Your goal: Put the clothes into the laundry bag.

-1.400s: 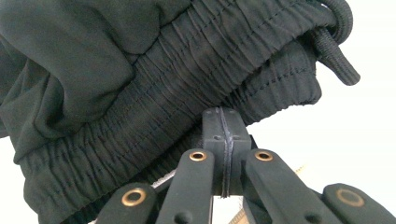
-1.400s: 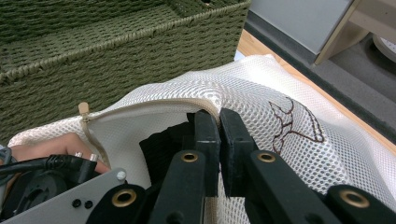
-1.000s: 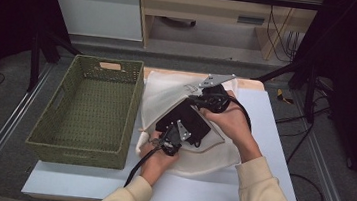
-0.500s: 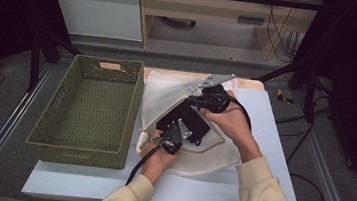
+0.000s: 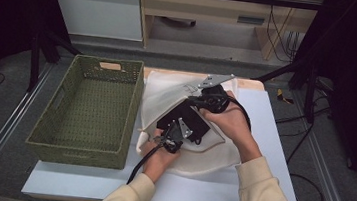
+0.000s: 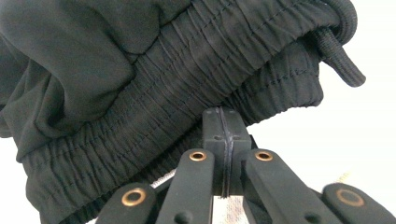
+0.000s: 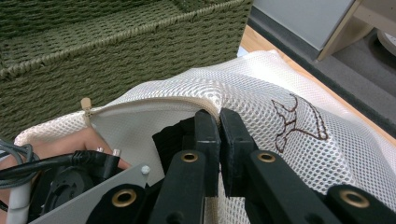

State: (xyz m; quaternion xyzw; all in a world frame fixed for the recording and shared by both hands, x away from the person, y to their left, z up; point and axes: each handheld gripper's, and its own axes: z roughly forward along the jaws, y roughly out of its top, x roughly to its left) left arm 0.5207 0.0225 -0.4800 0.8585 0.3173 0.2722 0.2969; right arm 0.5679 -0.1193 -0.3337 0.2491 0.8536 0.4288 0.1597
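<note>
Your right gripper [image 7: 219, 122] is pinching the zipper edge of the white mesh laundry bag [image 5: 167, 92], holding its mouth up. Your left gripper [image 6: 223, 122] is clamped on the black elastic-waist garment [image 6: 140, 84], sitting half inside that mouth, so push it far-right, deeper in (the green woven basket [image 5: 84, 116] on the left holds nothing).

We found no readable text, label, brand name or number anywhere. The nearest thing to a sign was a small dark brown embroidered emblem [image 7: 295, 122] stitched on the white mesh laundry bag [image 7: 261, 88]; in the right gripper view it looked like an outlined figure, not letters, and in the high view it was too small to make out.
</note>
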